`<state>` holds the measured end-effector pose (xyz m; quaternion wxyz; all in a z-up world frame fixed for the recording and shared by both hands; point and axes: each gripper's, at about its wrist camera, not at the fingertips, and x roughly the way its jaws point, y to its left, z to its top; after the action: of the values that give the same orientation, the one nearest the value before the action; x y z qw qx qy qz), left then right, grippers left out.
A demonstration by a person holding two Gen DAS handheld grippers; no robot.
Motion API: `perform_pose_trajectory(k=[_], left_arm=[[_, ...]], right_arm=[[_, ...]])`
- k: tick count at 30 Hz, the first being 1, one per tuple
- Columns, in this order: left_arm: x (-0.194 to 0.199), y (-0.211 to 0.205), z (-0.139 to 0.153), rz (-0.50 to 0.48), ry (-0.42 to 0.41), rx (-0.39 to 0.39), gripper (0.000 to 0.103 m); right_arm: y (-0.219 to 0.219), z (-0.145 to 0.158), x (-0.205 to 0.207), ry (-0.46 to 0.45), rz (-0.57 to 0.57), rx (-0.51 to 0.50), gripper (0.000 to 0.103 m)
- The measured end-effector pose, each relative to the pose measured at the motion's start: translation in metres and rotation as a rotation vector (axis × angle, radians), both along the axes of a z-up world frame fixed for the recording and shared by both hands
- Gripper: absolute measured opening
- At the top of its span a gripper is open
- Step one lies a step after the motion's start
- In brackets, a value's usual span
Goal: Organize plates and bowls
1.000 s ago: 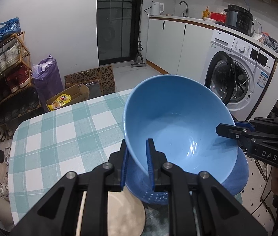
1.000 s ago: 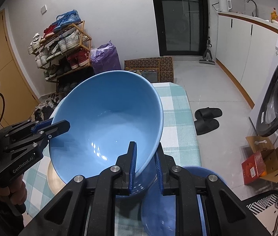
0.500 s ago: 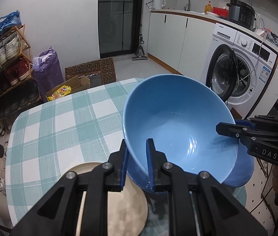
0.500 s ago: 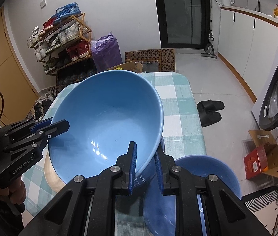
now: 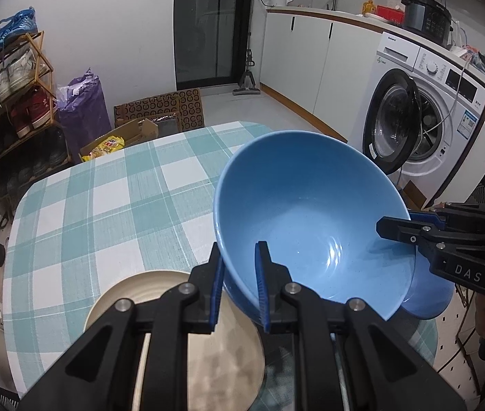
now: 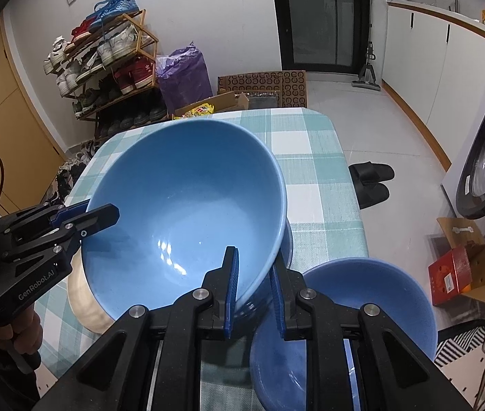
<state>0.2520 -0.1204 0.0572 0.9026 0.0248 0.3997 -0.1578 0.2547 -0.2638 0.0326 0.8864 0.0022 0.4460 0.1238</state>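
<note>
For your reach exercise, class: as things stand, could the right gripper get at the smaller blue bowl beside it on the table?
Probably not yet. The right gripper is shut on the rim of the big blue bowl, as is the left gripper. The smaller blue bowl sits uncovered just to its right, so the path looks free once released.

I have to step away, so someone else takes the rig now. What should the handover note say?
Left hand-held gripper: shut on the big blue bowl's rim.
Right hand-held gripper: shut on the opposite rim of the same bowl.
The bowl hangs tilted over the checked table, between the beige plate and the smaller blue bowl.
Done: bowl lifted with both grippers.
Left: set it down, stack the dishes.
</note>
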Motion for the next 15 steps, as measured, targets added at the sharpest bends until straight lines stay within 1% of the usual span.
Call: perform_pose_trajectory(k=[9, 15], left_arm=[[0.006, 0.000, -0.016, 0.001, 0.028, 0.003, 0.015], [0.010, -0.002, -0.024, 0.004, 0.038, 0.019, 0.015]], right_arm=[[0.001, -0.018, 0.009, 0.027, 0.000, -0.010, 0.018], [0.002, -0.029, 0.013, 0.038, 0.003, -0.031, 0.018]])
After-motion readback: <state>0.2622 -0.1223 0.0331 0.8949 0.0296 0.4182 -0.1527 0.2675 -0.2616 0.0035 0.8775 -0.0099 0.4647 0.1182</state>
